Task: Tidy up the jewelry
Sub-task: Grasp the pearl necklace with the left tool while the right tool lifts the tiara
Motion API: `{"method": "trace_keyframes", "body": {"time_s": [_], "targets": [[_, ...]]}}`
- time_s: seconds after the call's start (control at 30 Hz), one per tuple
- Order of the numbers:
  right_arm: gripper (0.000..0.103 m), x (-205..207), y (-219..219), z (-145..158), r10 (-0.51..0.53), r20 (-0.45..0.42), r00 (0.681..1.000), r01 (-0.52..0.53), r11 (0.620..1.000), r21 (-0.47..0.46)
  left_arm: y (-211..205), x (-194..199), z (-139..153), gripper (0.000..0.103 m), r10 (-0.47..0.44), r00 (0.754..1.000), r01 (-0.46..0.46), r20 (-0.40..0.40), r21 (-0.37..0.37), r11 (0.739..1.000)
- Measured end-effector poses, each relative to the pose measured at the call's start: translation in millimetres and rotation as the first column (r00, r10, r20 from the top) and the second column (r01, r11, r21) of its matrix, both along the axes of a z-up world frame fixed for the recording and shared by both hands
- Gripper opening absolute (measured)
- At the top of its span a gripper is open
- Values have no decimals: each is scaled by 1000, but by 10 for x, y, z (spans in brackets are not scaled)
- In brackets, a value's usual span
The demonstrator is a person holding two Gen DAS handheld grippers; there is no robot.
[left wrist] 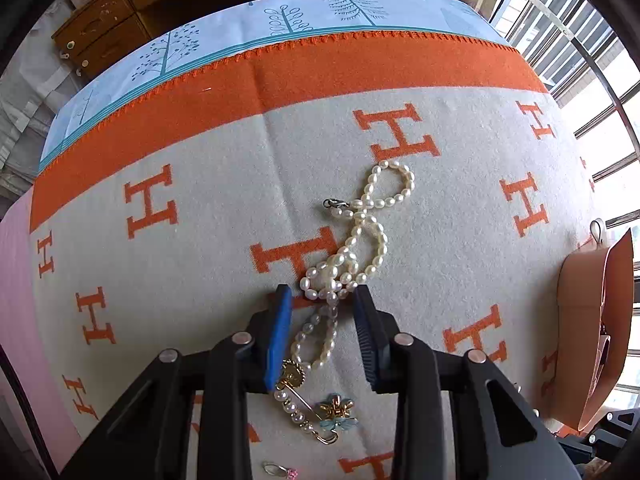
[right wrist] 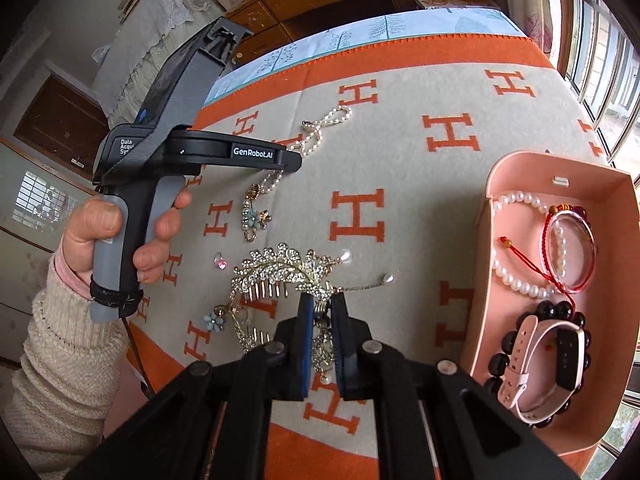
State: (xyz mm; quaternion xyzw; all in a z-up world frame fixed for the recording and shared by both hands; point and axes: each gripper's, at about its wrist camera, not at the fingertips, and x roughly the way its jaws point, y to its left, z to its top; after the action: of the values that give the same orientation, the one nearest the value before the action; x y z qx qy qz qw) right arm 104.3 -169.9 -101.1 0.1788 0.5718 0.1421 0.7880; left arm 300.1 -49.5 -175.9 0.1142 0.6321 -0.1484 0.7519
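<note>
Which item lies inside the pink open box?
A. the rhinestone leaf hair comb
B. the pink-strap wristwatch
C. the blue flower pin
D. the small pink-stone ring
B: the pink-strap wristwatch lies in the pink open box, over a dark bead bracelet.

A cream blanket [left wrist: 200, 280] patterned with orange H letters and an orange border covers the surface. At twelve o'clock stands a wooden dresser [left wrist: 104, 28] with drawers. At three o'clock, barred windows [left wrist: 592, 80] let in bright daylight. At nine o'clock, a pale lace-edged cloth [right wrist: 160, 28] drapes over furniture.
</note>
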Motion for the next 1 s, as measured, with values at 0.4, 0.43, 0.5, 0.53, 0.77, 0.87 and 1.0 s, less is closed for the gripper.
{"method": "trace_keyframes", "body": {"time_s": [0.4,0.43,0.5,0.53,0.77,0.87,1.0], "targets": [[8,-167,-221,200,-73,63,995,67,994,89,199,-226,594,3,101,993,-92,61,-146,985],[9,-190,-247,246,-81,78,994,73,993,94,211,-277,739,3,100,991,-85,85,-165,983],[9,-254,-317,356,-99,110,989,87,991,102,210,-408,1037,3,93,987,-65,130,-207,976],[9,-293,-355,417,-109,127,986,96,990,108,179,-467,1186,3,90,983,-53,157,-222,974],[8,-593,-703,930,-207,266,942,176,975,137,-42,-982,2255,3,40,944,75,327,-332,940],[8,-743,-876,1121,-257,318,912,220,964,147,-274,-1255,2567,3,-1,924,151,381,-364,919],[9,-977,-1117,1286,-324,372,870,284,945,160,-628,-1600,2764,3,-69,908,243,413,-385,891]]}}
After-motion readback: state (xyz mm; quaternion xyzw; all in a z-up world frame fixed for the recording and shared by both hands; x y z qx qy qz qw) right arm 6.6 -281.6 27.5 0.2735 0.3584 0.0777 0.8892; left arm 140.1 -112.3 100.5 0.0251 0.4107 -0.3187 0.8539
